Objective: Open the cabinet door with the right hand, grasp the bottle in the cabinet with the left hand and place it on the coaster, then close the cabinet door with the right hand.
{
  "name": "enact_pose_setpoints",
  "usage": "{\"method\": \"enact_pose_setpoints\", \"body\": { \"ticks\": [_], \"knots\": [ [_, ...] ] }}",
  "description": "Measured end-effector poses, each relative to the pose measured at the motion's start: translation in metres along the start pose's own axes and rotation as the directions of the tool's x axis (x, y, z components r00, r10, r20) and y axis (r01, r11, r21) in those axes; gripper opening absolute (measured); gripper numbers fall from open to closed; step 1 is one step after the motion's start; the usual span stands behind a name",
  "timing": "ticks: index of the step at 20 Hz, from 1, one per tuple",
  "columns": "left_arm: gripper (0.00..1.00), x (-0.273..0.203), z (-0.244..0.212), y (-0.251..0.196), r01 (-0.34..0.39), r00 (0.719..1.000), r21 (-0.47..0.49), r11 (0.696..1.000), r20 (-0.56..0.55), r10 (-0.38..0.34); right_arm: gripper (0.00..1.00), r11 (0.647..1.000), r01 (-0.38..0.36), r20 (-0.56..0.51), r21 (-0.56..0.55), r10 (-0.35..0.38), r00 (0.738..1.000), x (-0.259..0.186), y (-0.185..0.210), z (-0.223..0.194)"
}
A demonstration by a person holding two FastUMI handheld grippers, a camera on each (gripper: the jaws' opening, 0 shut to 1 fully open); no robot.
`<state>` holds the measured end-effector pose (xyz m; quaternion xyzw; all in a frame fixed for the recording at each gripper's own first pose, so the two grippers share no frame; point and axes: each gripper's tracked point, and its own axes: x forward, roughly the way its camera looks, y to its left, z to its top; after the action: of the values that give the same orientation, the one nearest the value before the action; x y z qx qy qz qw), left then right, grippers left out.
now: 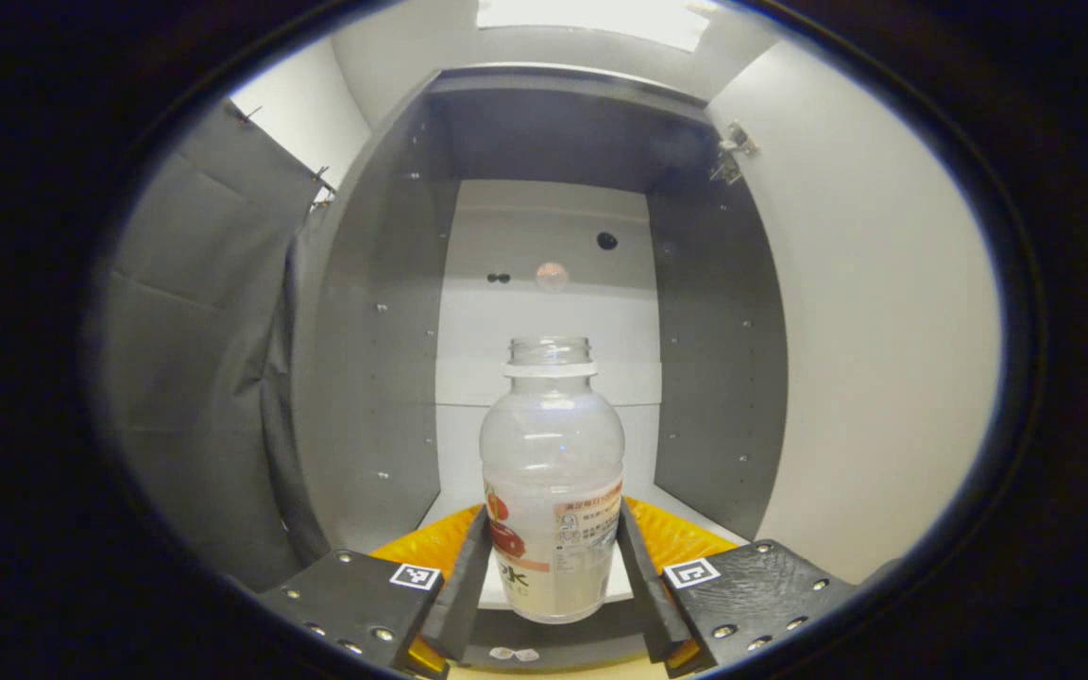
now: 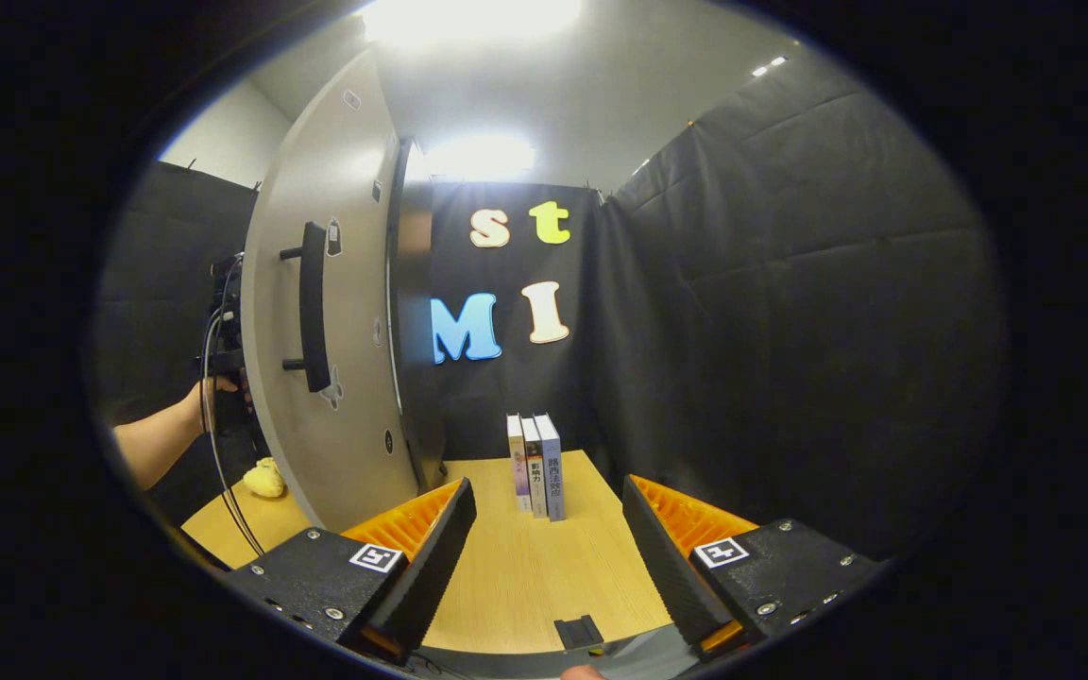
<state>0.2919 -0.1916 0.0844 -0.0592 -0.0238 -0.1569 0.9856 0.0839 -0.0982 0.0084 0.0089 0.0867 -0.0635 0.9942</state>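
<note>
In the left gripper view, the cabinet (image 1: 383, 312) stands open, with grey side walls, a pale back panel and its door (image 1: 875, 312) swung out to the right. In the right gripper view, the same door (image 2: 336, 359) appears edge-on at the left, its outer face carrying a dark bar handle (image 2: 314, 307). The wooden table (image 2: 525, 576) extends beneath the right gripper (image 2: 549, 529), whose fingers are spread wide with nothing between them. Three books (image 2: 536, 465) stand upright together at the far end of the table. The uncapped bottle (image 1: 552, 482) stands upright at the front of the cabinet, between the fingers of the left gripper (image 1: 552, 557), which are closed against both sides of its lower body. A person's hand (image 2: 209, 401) shows past the door's left edge.
</note>
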Motion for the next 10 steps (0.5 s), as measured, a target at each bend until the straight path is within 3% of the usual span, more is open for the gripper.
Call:
{"method": "enact_pose_setpoints", "body": {
  "ticks": [1, 2, 8, 10],
  "knots": [
    [0.64, -0.01, 0.002, 0.002, -0.002, 1.0, -0.003, 1.0, 0.008, 0.002, 0.96, 1.0, -0.012, 0.001, 0.0, 0.012, 1.0, 0.0, 0.002, 0.0],
    [0.77, -0.02, 0.003, 0.004, -0.005, 1.0, -0.005, 1.0, 0.014, 0.005, 0.96, 1.0, -0.023, 0.003, 0.001, 0.023, 1.0, 0.001, 0.005, 0.0],
    [0.77, -0.079, 0.005, 0.01, -0.028, 0.999, -0.003, 1.0, 0.036, 0.028, 0.96, 0.998, -0.068, 0.011, 0.016, 0.068, 0.998, 0.007, 0.013, -0.001],
    [0.64, -0.099, 0.0, 0.011, -0.031, 0.999, -0.006, 1.0, 0.036, 0.031, 0.96, 0.996, -0.084, 0.011, 0.022, 0.084, 0.996, 0.009, 0.015, -0.002]
  ]
}}
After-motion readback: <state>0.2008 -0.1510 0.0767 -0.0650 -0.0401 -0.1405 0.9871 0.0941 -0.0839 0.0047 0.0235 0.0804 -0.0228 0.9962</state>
